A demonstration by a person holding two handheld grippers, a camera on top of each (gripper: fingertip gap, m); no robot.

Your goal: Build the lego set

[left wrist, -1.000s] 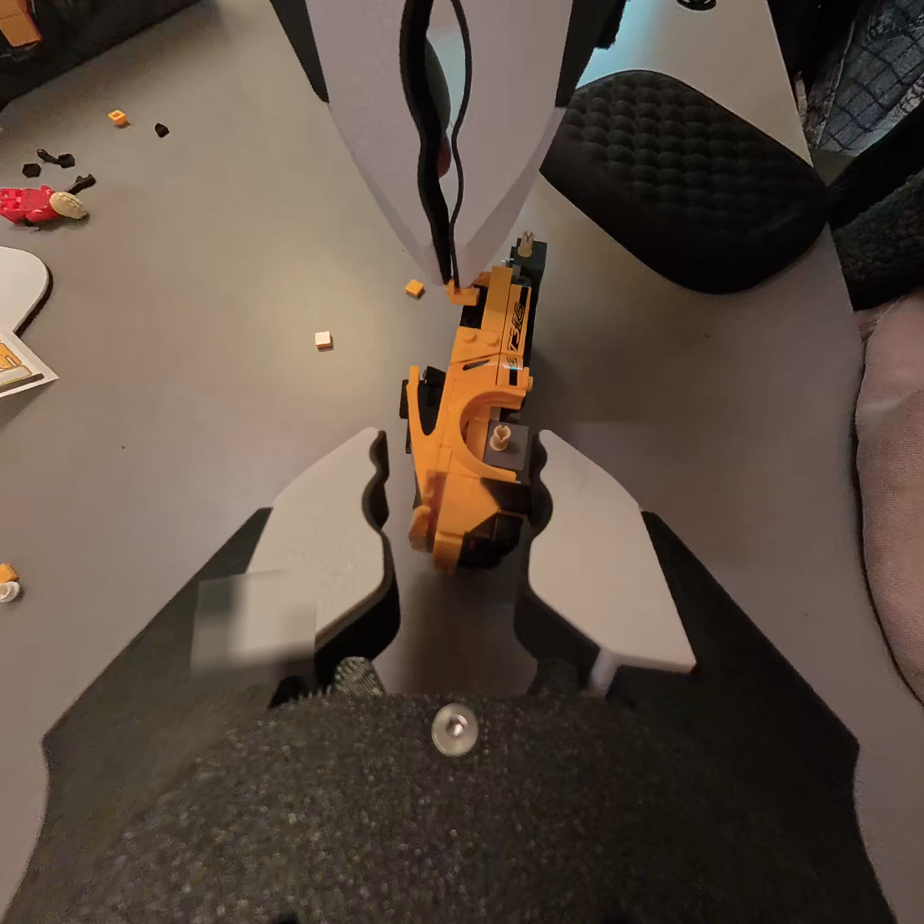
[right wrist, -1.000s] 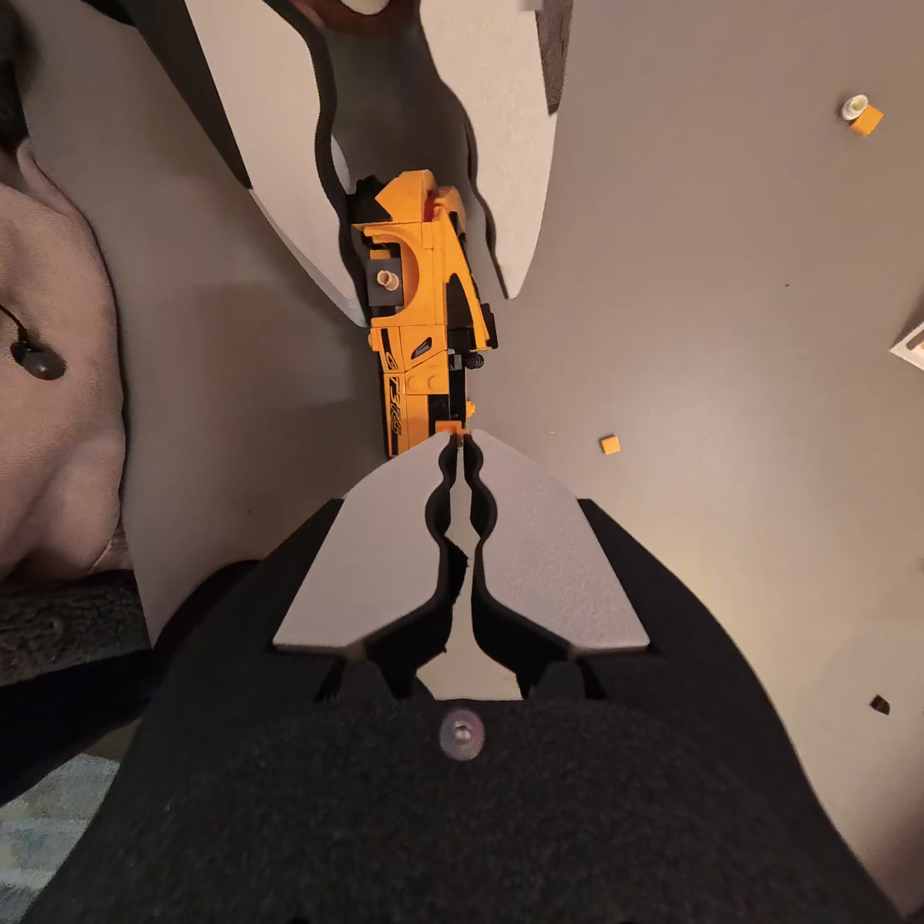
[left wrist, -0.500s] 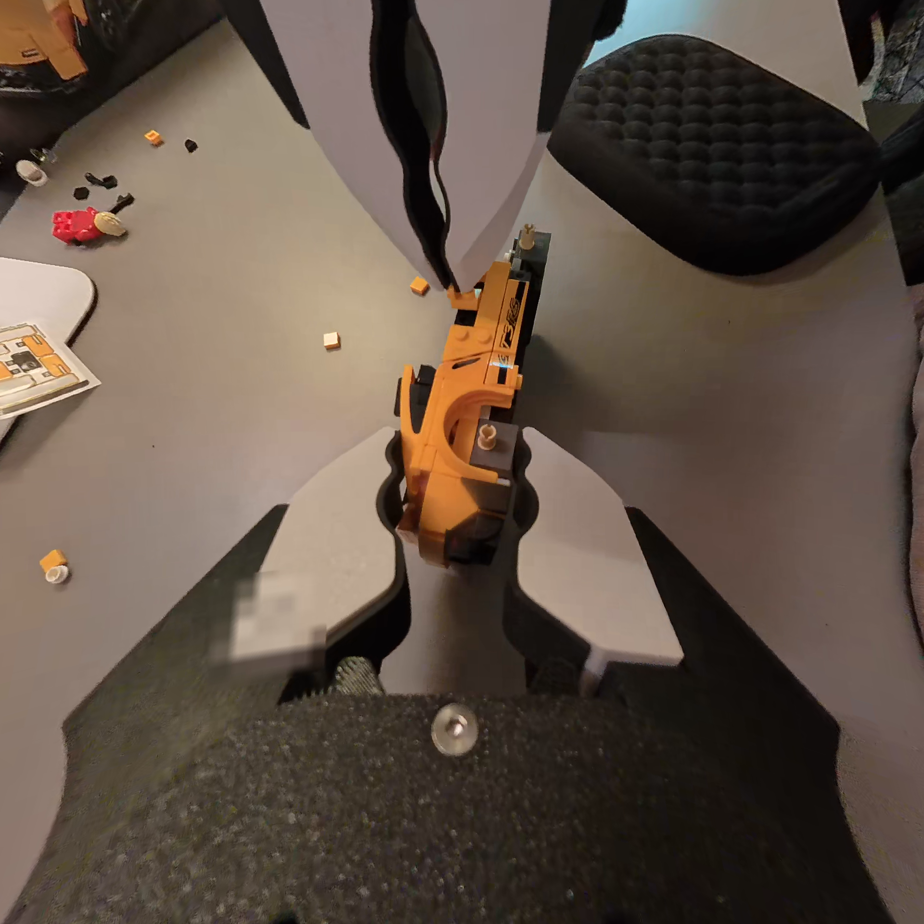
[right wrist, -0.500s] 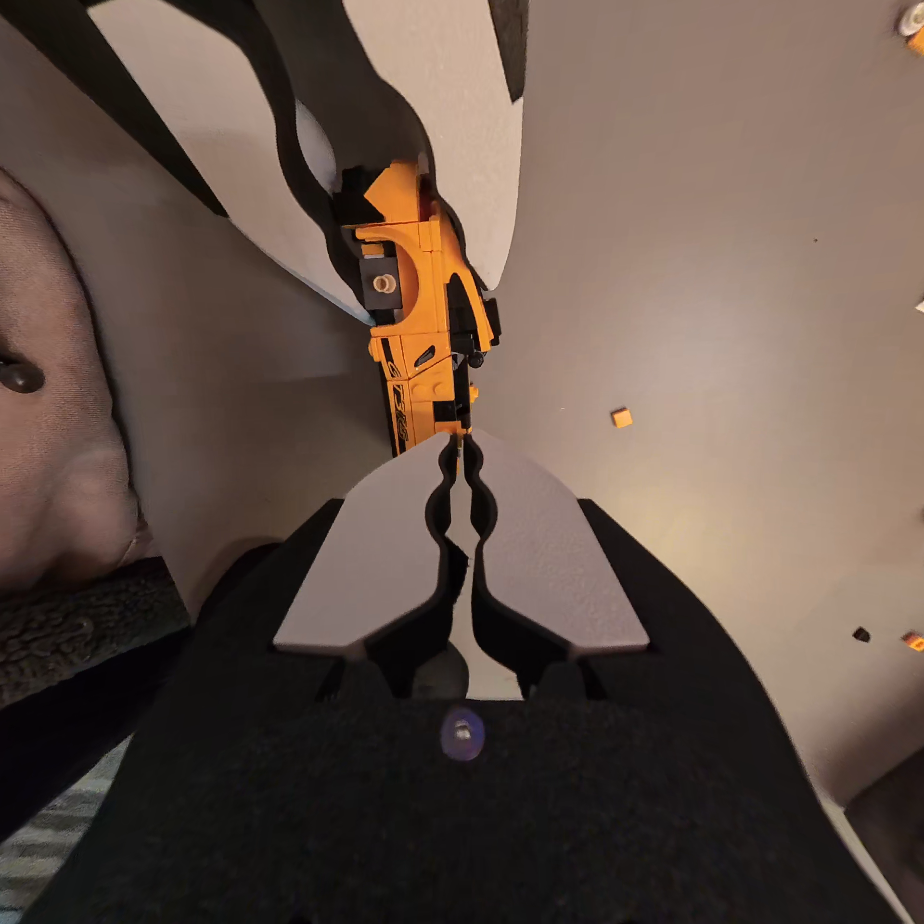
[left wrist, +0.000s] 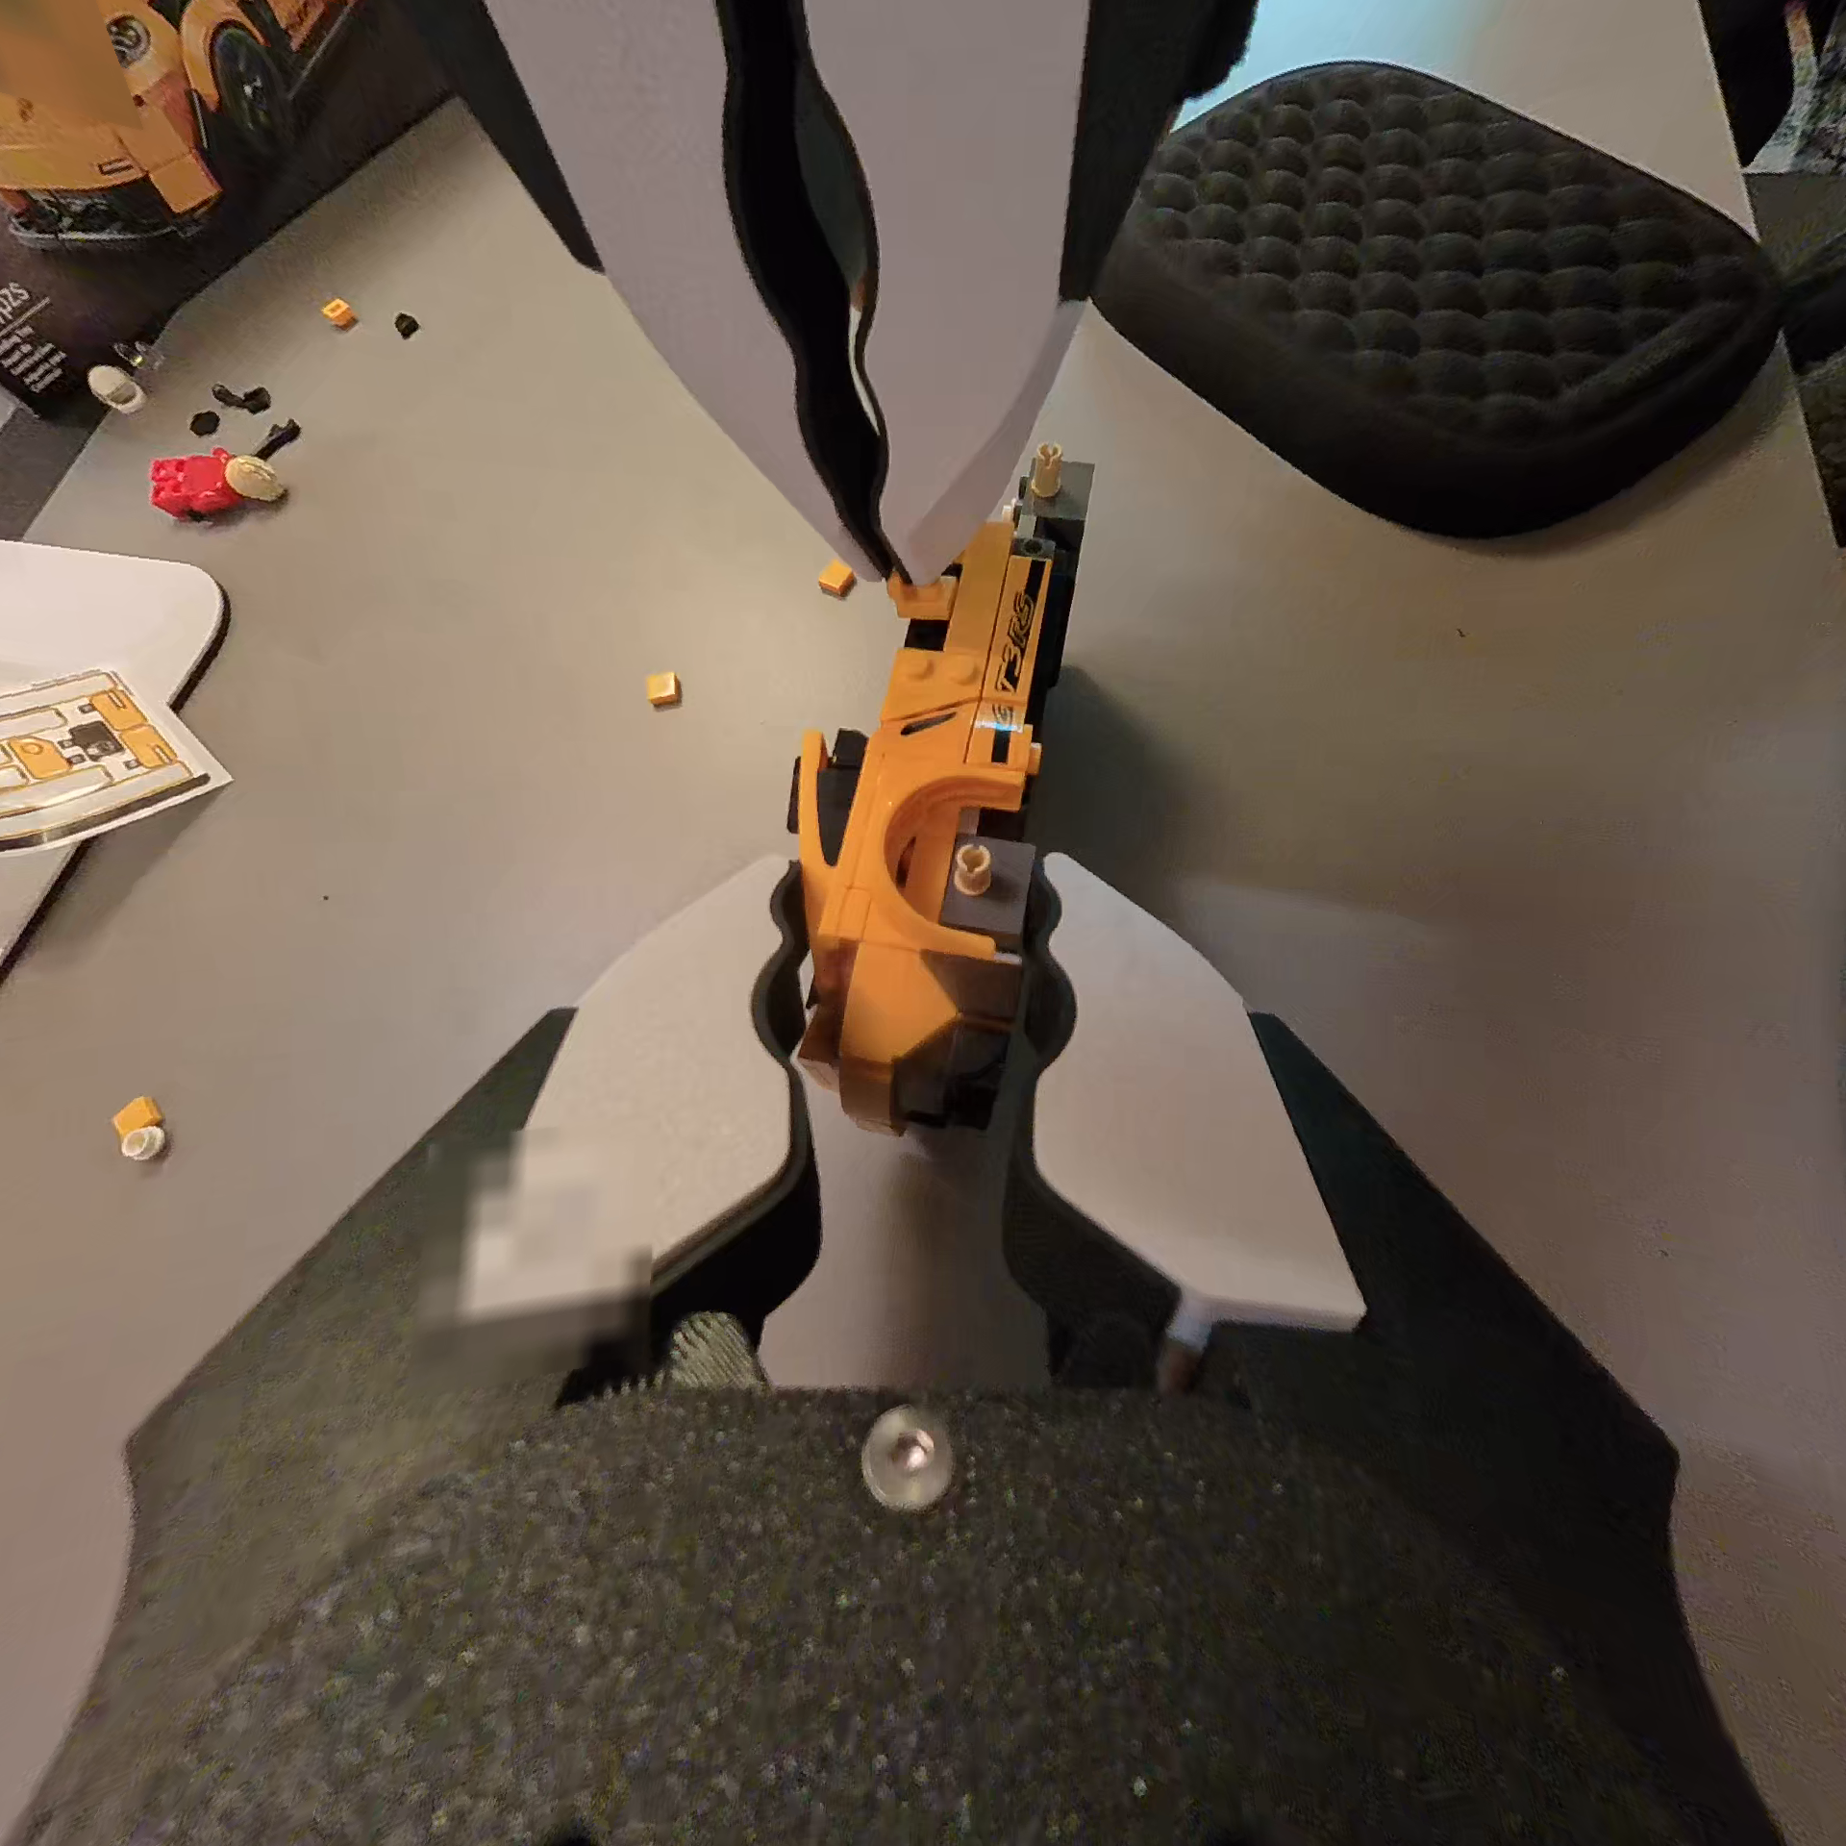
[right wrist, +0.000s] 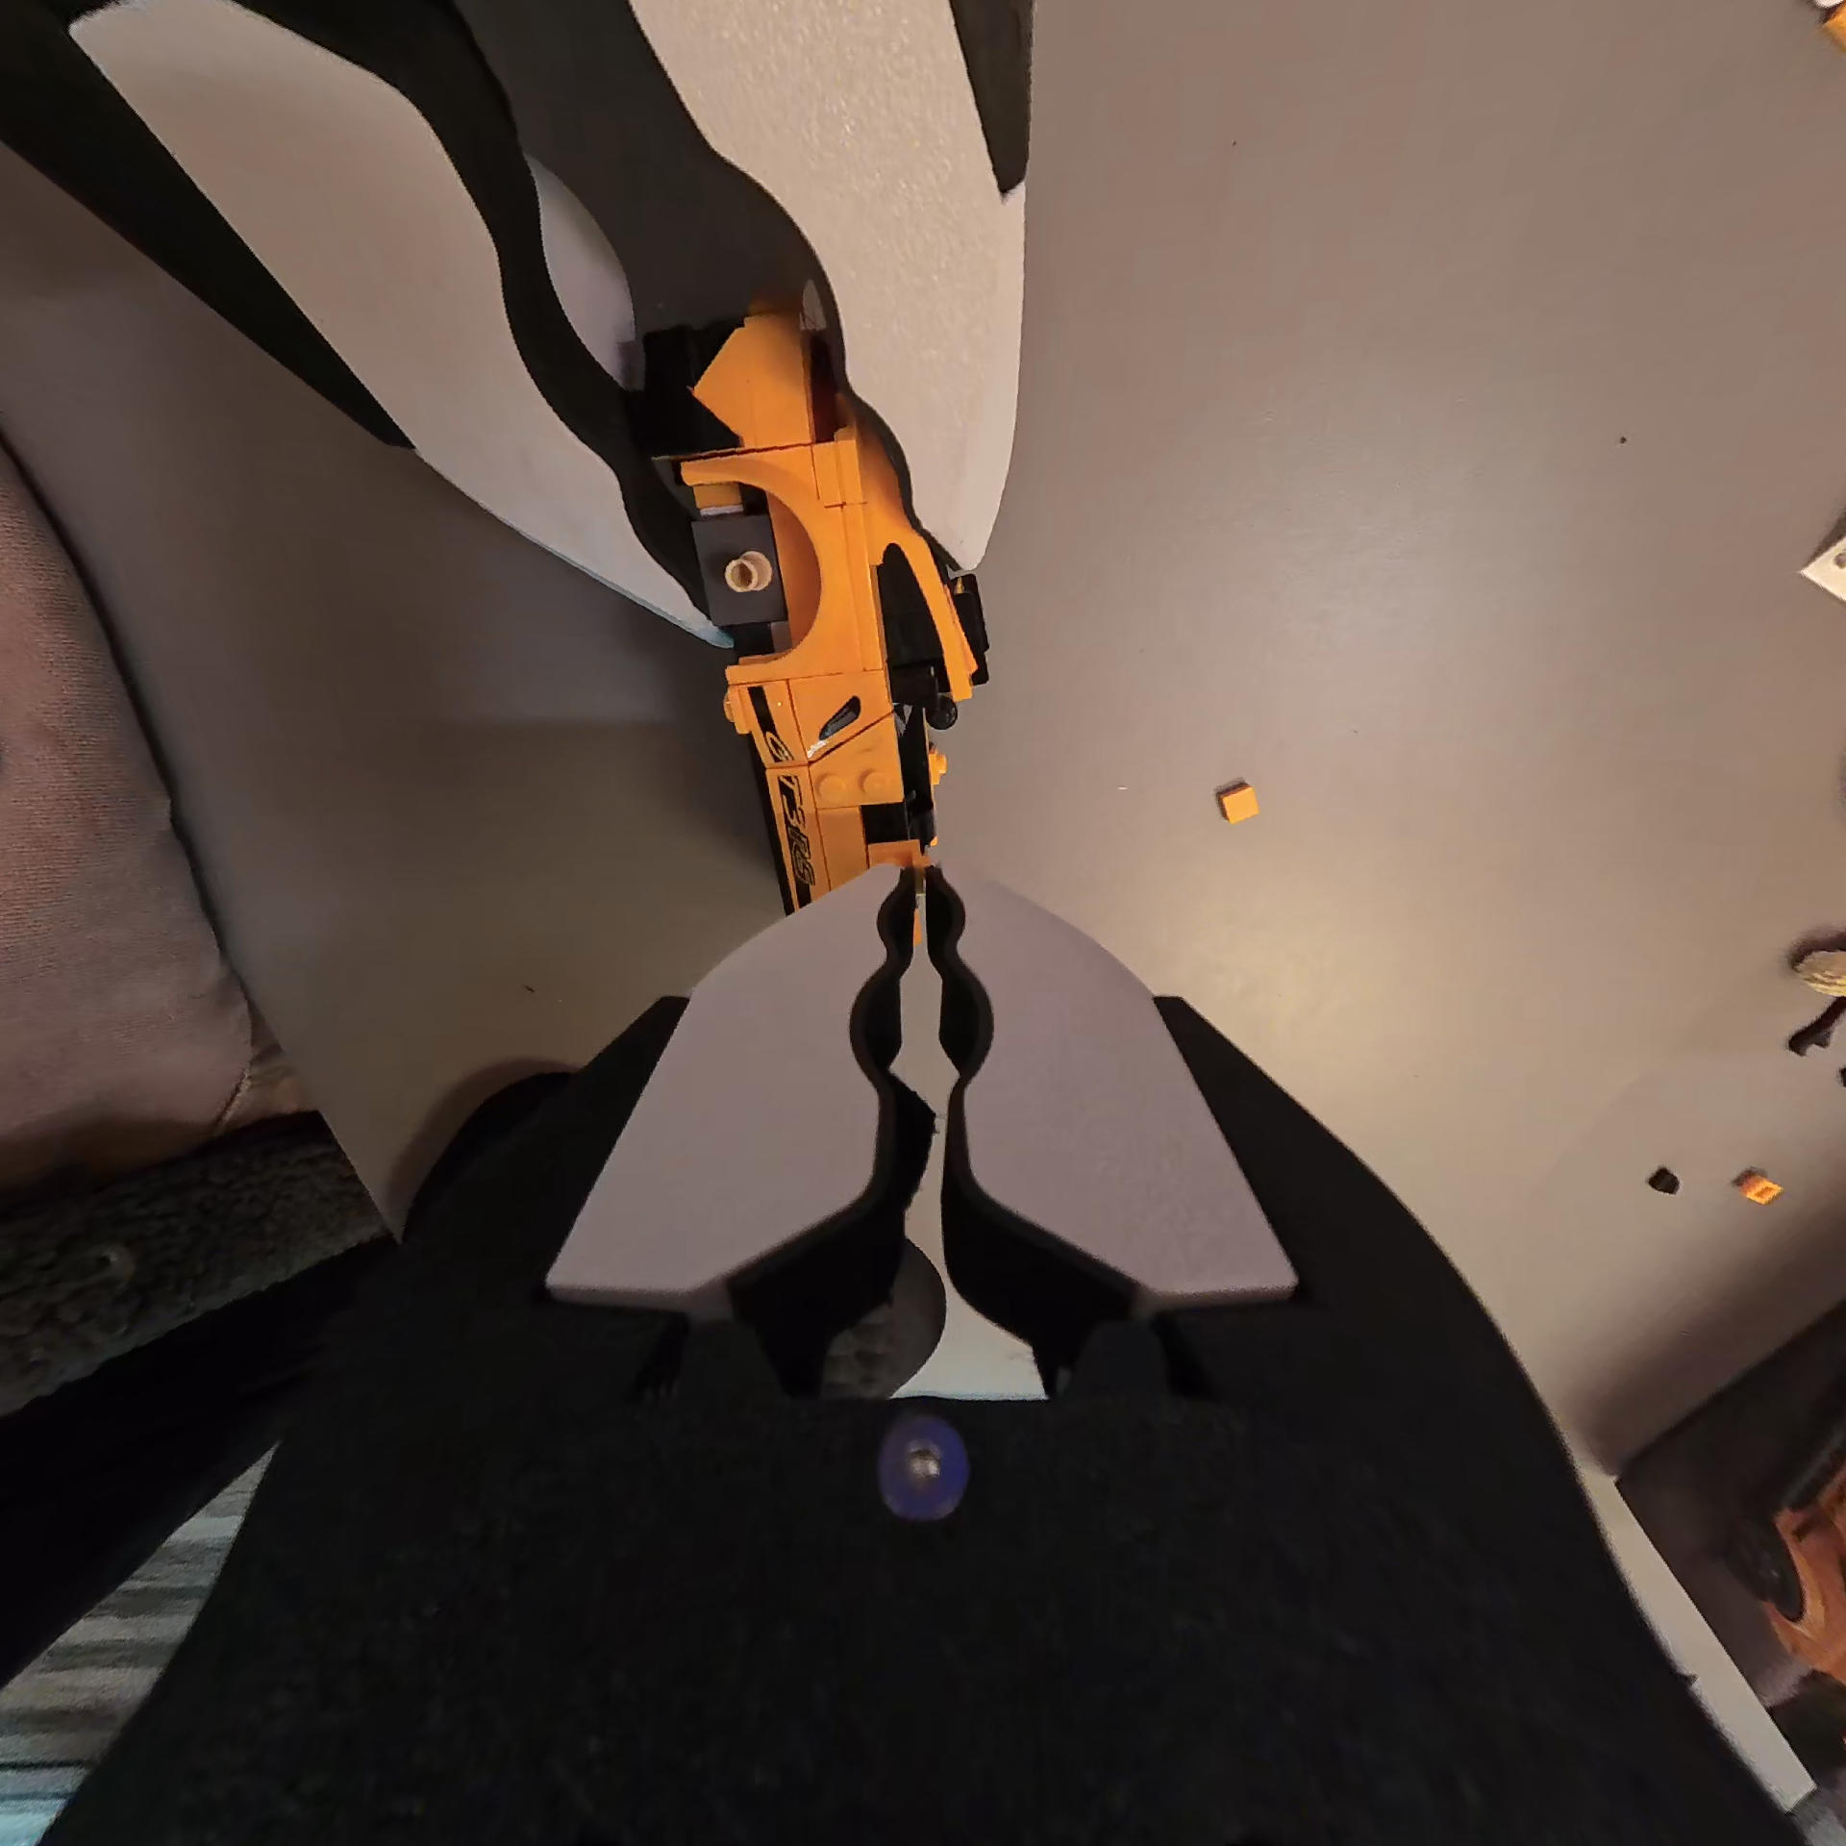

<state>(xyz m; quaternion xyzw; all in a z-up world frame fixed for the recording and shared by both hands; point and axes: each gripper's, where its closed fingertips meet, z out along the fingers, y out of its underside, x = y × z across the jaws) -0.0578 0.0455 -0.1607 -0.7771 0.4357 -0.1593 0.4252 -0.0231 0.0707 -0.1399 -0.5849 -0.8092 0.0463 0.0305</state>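
An orange and black brick car body point(left wrist: 939, 849) lies lengthwise between my two grippers above the grey table point(left wrist: 450, 949). My left gripper point(left wrist: 914, 899) is shut on the car's near end, with both pads pressing on its sides. The right wrist view shows the same grip point(right wrist: 839, 589) on the car point(right wrist: 839, 679). My right gripper point(right wrist: 917, 879) is shut on a small thin orange plate point(right wrist: 914, 864) at the car's other end. In the left wrist view the right gripper point(left wrist: 914, 569) comes down from above, its tips on that plate point(left wrist: 924, 597).
Loose orange tiles point(left wrist: 662, 689) point(left wrist: 835, 577) point(right wrist: 1237, 802) lie left of the car. A red brick figure point(left wrist: 195, 484), small black parts point(left wrist: 240, 400), an instruction sheet point(left wrist: 90, 759) and a box point(left wrist: 120, 120) are at far left. A black padded seat point(left wrist: 1438, 290) is at back right. The tips of one gripper are about 5 cm away from the tips of the other.
My left gripper's jaws have narrowed from open around the car's end to pressing on it. My right gripper has stayed shut at the other end. Both views have shifted a little.
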